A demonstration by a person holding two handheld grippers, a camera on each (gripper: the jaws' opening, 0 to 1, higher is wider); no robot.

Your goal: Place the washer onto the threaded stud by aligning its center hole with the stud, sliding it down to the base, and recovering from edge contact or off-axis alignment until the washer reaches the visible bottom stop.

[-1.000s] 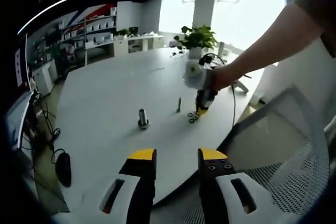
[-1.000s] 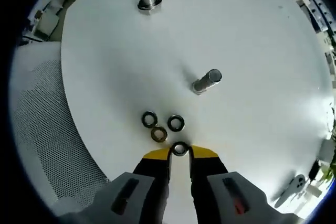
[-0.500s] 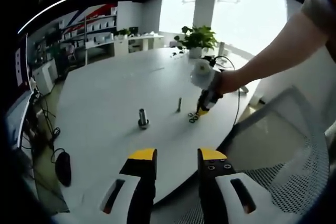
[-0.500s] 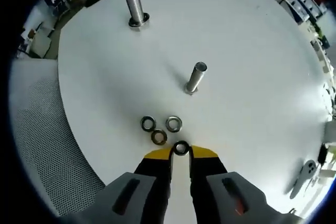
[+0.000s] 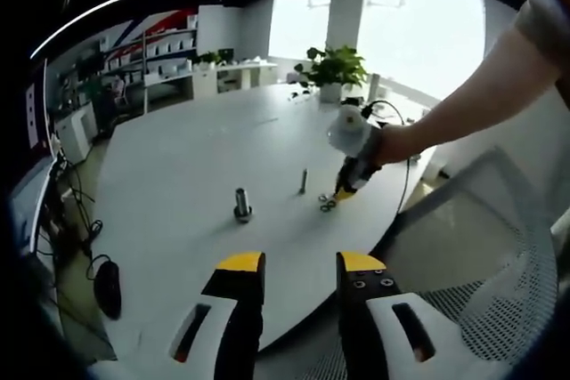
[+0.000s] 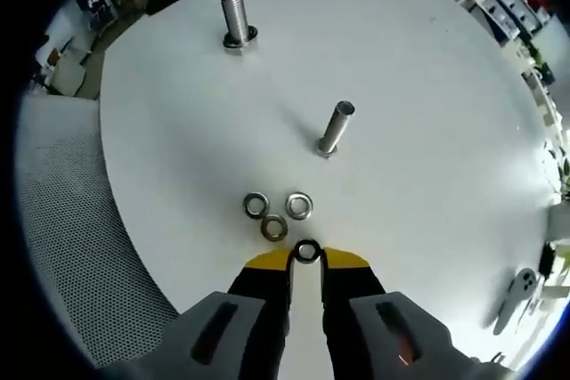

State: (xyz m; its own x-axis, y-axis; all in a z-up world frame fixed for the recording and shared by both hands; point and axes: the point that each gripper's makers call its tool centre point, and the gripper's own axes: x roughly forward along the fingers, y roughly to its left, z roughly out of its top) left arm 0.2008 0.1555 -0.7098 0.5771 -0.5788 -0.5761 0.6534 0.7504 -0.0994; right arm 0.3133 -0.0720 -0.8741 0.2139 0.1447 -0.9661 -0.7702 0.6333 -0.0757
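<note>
The right gripper, clamped on a washer, has lifted off the table near its edge; the stud waits ahead. The left gripper hangs apart-fingered.

Our left gripper has two black jaws capped with yellow tips, each rising from a white moulded shell with a dark slot, and small screw holes dot the right jaw. Our right gripper is built the same, though its right shell's slot shows a red mark. In the left gripper view we see our bare right arm with a short grey sleeve at its top.
</note>
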